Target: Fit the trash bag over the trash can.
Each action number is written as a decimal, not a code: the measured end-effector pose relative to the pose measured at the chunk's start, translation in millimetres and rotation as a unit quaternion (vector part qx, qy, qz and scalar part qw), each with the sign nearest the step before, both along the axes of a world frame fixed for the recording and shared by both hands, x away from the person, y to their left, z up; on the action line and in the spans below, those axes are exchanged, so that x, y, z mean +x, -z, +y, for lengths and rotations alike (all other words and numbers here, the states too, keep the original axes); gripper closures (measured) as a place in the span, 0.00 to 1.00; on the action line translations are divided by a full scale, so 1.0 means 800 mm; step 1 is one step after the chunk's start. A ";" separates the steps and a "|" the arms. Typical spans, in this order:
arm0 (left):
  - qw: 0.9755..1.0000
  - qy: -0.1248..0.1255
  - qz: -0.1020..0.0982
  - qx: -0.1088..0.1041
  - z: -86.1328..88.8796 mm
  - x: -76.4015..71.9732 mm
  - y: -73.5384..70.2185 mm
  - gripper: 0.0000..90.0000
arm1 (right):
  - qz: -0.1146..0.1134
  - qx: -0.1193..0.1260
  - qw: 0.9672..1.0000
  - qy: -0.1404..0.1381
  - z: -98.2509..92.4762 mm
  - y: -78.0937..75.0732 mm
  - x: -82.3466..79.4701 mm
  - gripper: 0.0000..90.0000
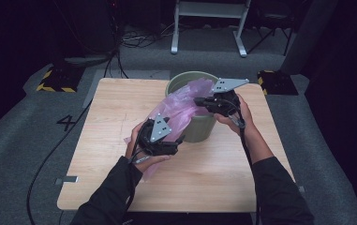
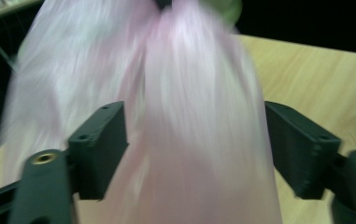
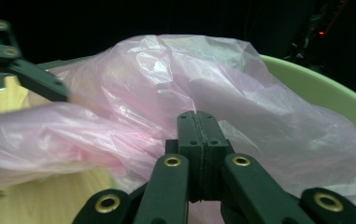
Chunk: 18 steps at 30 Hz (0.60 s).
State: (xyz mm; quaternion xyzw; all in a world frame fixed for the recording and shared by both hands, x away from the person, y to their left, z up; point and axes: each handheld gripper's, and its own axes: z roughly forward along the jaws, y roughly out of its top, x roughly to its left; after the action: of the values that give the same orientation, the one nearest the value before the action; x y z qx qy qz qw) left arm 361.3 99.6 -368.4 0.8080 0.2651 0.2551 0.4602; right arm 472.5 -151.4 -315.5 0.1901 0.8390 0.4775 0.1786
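A pink bag [image 1: 181, 110] drapes from a green bin [image 1: 199, 126] down onto the tabletop [image 1: 213, 164]. My right tongs [image 3: 198, 126] are pressed together, pinching film at the rim; my left tongs [image 2: 192, 149] are spread around the loose end. I should hold the rim pinch and draw the slack over evenly

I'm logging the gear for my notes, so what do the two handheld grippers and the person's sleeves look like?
Both the left gripper and the right gripper are black, with blocky jaws, brass-coloured pivot rivets, a grey three-cornered plate on top and a black trailing cable. The sleeves are dark and long.
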 end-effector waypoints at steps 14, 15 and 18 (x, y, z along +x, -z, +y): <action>0.999 -0.021 0.042 -0.013 0.067 -0.014 0.027 0.21 | -0.005 -0.001 0.998 0.070 -0.041 -0.003 0.023 1.00; 0.999 -0.021 0.042 -0.013 0.067 -0.014 0.027 0.24 | -0.005 -0.001 0.998 0.070 -0.041 -0.003 0.023 1.00; 0.999 -0.012 0.045 -0.008 0.066 -0.011 0.032 0.37 | 0.000 -0.007 0.997 0.083 -0.046 0.000 0.030 1.00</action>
State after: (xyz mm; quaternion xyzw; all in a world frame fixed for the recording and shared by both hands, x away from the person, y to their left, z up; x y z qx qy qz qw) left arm 352.5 152.8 -393.7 0.8119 0.2976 0.2218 0.4506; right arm 496.3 -188.3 -315.5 0.2578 0.8235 0.4552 0.2194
